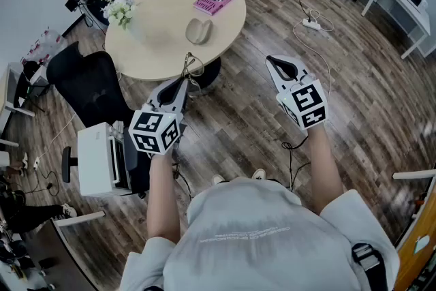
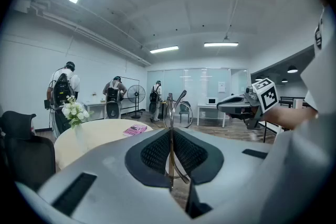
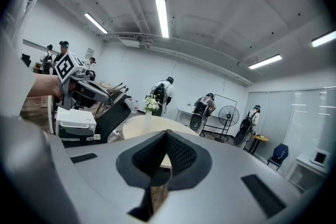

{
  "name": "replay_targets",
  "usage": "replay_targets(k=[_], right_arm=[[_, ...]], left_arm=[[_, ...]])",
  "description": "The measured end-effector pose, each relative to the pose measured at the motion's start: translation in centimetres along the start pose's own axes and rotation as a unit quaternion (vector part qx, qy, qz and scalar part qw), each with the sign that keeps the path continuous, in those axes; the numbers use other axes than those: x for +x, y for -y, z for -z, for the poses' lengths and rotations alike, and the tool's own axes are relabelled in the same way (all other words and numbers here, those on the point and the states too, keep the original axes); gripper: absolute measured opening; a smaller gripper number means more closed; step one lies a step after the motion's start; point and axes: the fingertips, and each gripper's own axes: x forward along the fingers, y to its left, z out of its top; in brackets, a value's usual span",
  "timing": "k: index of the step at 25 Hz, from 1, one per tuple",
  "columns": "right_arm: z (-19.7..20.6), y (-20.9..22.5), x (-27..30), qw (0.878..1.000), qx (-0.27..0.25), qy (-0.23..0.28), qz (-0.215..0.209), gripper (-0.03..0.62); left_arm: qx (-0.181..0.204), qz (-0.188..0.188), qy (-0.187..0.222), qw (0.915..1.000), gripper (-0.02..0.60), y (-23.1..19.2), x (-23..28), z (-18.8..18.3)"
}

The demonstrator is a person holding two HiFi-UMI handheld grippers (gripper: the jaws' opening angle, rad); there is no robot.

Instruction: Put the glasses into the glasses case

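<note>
The glasses [image 1: 190, 68] are thin-framed and stand pinched between the jaws of my left gripper [image 1: 185, 78], just off the near edge of the round table [image 1: 150, 44]. In the left gripper view the glasses [image 2: 177, 110] stick up from the shut jaws of that gripper [image 2: 171, 131]. The beige oval glasses case [image 1: 199, 31] lies closed on the table, beyond the glasses. My right gripper [image 1: 278, 65] hovers over the floor to the right of the table; its jaws [image 3: 167, 134] are shut with nothing between them.
A pink book [image 1: 214, 1] and a vase of white flowers [image 1: 120, 11] stand on the table. A black office chair [image 1: 88, 85] and a white printer [image 1: 95, 159] are to the left. Cables and a power strip [image 1: 311, 24] lie on the wooden floor. Several people stand at the back.
</note>
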Motion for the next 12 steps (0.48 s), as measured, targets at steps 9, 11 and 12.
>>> replay_targets(k=[9, 11, 12], right_arm=[[1.1, 2.0, -1.3, 1.0, 0.013, 0.026, -0.008, 0.002], [1.2, 2.3, -1.7, 0.999, 0.017, 0.038, -0.022, 0.002], [1.4, 2.4, -1.8, 0.999, 0.016, 0.039, -0.03, 0.002]], left_arm=[[0.005, -0.017, -0.01, 0.9998, 0.021, 2.2, 1.1, 0.3], [0.005, -0.024, -0.012, 0.9996, 0.021, 2.9, 1.4, 0.6], [0.004, -0.028, -0.012, 0.9995, 0.021, 3.1, 1.6, 0.7]])
